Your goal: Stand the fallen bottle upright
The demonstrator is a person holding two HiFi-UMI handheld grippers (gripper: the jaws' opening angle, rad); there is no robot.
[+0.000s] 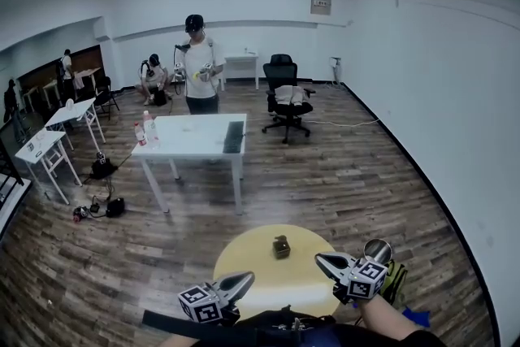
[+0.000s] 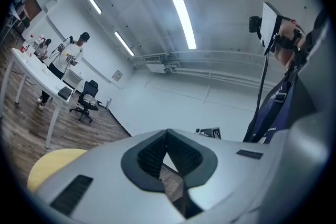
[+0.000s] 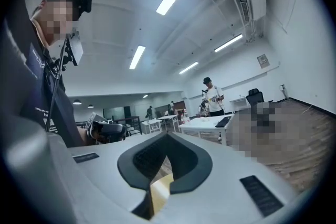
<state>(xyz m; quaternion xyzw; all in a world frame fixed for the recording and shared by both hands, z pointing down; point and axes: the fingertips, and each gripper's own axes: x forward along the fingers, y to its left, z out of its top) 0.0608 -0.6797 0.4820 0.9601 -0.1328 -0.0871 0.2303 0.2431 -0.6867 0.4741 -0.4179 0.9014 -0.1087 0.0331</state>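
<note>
Head view first: shows both tools held low at the bottom edge, roughly level, over the near rim of a round yellow desk (image 1: 284, 282). Puts the left tool (image 1: 246, 278) left of centre, tips aimed up and right, marker cube (image 1: 201, 303) just behind. Puts the right tool (image 1: 322, 259) further right, tips aimed left, carried on a bare forearm (image 1: 390, 321) cut off by the lower edge. Hides the left hand behind the cube and dark gear at the bottom. Places a small dark object (image 1: 281, 246), likely the bottle, near the middle of that desk, just beyond and between the two tools, touched by neither. Leaves it too small to tell whether upright or lying. Takes in, farther back, a white desk (image 1: 191, 134) with bottles (image 1: 145, 130) at its left corner, a standing person (image 1: 200, 65) and an office chair (image 1: 284, 89). Left gripper view: shows that tool closed tip to tip and empty, with a sliver of yellow desk at lower left, yet misses the dark object. Right gripper view: shows that tool closed and empty too, again without the dark object.
</note>
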